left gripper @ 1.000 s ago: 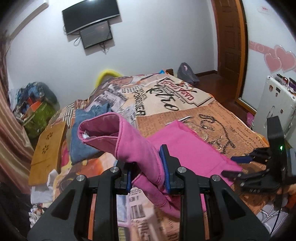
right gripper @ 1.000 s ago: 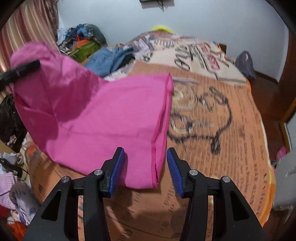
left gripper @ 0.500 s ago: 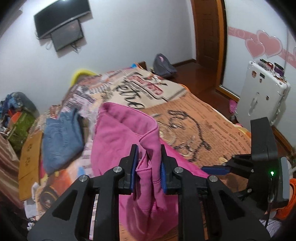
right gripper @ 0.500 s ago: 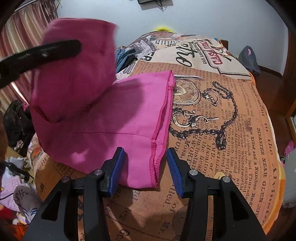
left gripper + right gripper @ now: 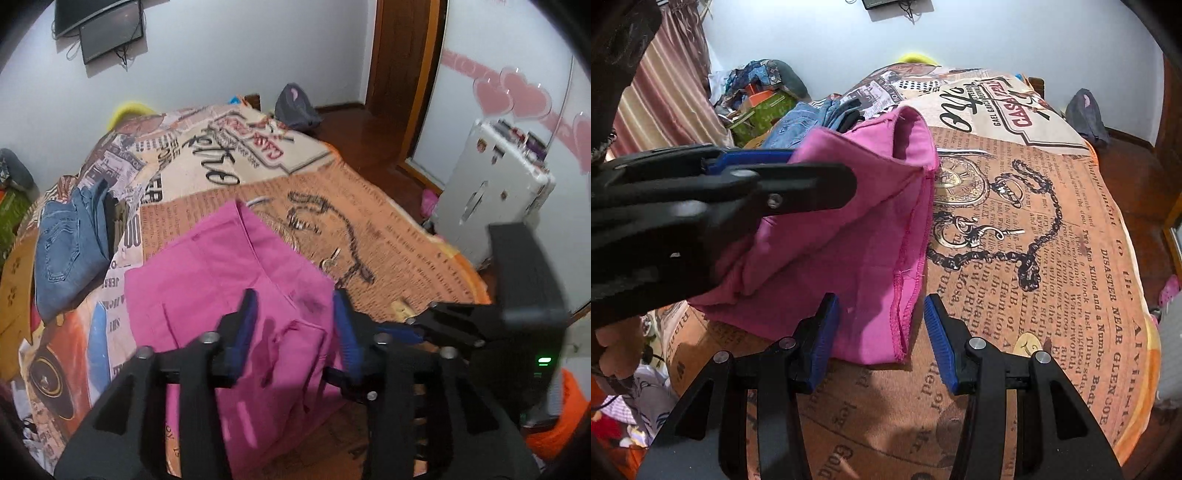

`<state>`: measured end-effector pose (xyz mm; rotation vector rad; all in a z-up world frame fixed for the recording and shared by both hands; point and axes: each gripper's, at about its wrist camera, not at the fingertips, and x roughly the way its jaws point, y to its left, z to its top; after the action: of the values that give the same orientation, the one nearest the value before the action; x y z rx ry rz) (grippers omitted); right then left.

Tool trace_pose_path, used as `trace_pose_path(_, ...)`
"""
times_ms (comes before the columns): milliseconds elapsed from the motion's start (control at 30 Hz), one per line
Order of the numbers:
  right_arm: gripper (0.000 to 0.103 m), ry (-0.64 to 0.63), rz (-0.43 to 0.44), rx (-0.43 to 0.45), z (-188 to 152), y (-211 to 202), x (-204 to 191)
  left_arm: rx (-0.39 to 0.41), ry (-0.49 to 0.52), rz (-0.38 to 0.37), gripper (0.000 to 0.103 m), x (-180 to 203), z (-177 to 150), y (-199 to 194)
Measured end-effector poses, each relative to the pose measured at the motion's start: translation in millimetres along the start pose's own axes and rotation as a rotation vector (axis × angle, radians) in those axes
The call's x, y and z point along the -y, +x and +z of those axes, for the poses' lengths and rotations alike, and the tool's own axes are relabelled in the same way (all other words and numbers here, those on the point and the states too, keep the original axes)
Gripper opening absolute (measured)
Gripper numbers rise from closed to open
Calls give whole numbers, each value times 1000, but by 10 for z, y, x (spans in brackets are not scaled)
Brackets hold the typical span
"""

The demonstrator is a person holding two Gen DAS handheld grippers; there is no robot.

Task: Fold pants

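Observation:
The pink pants (image 5: 221,277) lie folded over on the printed bed blanket (image 5: 388,229). My left gripper (image 5: 294,310) hovers over the folded upper layer. Its jaws are opening, and the cloth sits between and below them with neither pad pressing on it. In the right wrist view the left gripper (image 5: 775,177) reaches in from the left over the bunched top fold of the pants (image 5: 849,240). My right gripper (image 5: 881,321) stands open at the near hem corner, which lies between its fingers untouched. The right gripper (image 5: 424,326) also shows at the right of the left wrist view.
Folded blue jeans (image 5: 66,251) lie on the bed's far left side. A white case (image 5: 491,199) stands beside the bed on the right, near a wooden door (image 5: 402,55). Boxes and clothes (image 5: 757,96) pile up by the striped curtain. Bare blanket (image 5: 1052,258) stretches to the right of the pants.
The left gripper carried the raised end of the pants over and down onto the lower layer, then its jaws spread and let the cloth go. The right gripper stayed put.

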<state>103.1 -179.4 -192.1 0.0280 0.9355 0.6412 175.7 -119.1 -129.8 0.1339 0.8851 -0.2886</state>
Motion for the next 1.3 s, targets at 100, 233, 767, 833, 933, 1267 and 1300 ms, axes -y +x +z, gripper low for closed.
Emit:
trace_pose_path(100, 44, -2, 7, 7, 3, -28, -3, 82, -13, 39, 54, -75, 38, -244)
trace_pose_path(233, 44, -4, -6, 26, -8, -115, -39, 135, -21, 114, 65, -339, 100, -393)
trace_pose_path(767, 48, 43, -15, 109, 135, -426, -256, -95, -96, 128, 65, -1719, 198, 669)
trace_pose_path(833, 51, 57, -2, 113, 168, -393, -300, -119, -86, 127, 65, -1764, 182, 827)
trace_pose_path(933, 68, 63, -10, 119, 205, -275, -375, -156, -77, 132, 65, -1853, 97, 1041)
trace_pose_path(1267, 72, -110, -96, -30, 247, 215, -291, -155, -148, 85, 66, -2189, -282, 997)
trace_pose_path(1300, 72, -112, -102, -37, 263, 214, -234, -155, -148, 88, 66, -2193, -311, 963)
